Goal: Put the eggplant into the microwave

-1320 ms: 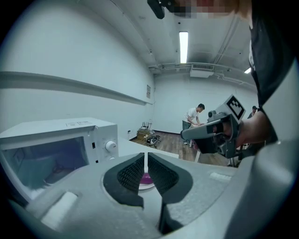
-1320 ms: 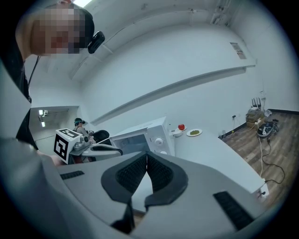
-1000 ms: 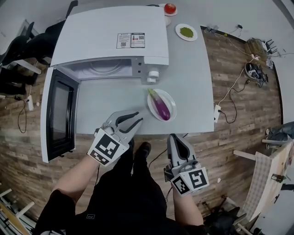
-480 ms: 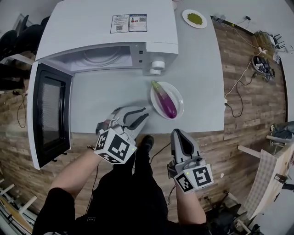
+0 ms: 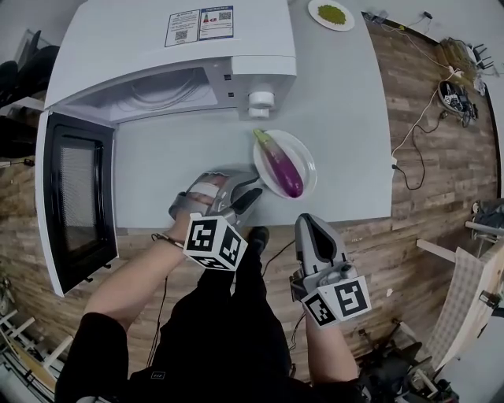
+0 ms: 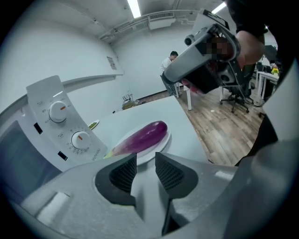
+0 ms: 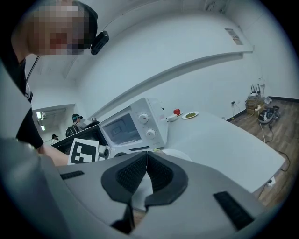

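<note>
A purple eggplant point(image 5: 280, 170) lies on a white plate point(image 5: 305, 160) on the grey table, in front of the microwave's knobs. The white microwave point(image 5: 181, 47) stands at the back left with its door point(image 5: 75, 201) swung open to the left. My left gripper point(image 5: 253, 190) hovers low over the table just left of the plate; its jaws are opening with nothing between them. In the left gripper view the eggplant point(image 6: 140, 137) lies just beyond the pads. My right gripper point(image 5: 309, 223) hangs off the table's front edge, shut and empty point(image 7: 146, 163).
A small plate of something green point(image 5: 331, 13) sits at the table's far right corner, with a red tomato point(image 7: 176, 111) near it. A power strip and cables point(image 5: 395, 161) hang off the right edge. A wooden floor surrounds the table.
My left gripper has rolled over and come down toward the table, closer to the plate. The right gripper has sunk slightly near the table's front edge.
</note>
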{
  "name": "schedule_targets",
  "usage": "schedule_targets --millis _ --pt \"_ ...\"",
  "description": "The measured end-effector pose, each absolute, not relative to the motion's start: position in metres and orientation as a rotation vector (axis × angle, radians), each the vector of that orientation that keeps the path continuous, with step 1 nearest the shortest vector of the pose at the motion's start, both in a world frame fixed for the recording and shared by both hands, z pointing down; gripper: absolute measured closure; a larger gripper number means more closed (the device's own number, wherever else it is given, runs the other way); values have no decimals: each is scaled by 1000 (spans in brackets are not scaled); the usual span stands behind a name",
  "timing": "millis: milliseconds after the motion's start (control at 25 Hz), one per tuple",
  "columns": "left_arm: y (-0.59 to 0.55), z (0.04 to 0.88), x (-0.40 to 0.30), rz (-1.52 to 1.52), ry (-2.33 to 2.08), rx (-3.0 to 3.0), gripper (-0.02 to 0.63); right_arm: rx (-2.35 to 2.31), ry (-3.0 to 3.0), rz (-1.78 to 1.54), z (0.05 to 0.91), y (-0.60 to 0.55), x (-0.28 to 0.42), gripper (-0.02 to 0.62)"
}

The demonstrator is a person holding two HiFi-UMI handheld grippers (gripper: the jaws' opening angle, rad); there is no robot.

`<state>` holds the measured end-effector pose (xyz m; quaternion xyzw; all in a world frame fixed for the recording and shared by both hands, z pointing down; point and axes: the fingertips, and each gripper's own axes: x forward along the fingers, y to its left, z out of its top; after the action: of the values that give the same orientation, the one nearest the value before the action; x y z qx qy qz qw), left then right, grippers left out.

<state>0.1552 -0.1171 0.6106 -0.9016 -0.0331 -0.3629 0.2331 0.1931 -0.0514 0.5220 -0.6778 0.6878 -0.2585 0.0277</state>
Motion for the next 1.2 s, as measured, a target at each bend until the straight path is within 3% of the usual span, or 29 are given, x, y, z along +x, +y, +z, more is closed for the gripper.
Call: schedule_targets --millis 1200 --pt "-114 646 180 -896 -257 -1929 483 -2129 2012 -831 540 -32 218 580"
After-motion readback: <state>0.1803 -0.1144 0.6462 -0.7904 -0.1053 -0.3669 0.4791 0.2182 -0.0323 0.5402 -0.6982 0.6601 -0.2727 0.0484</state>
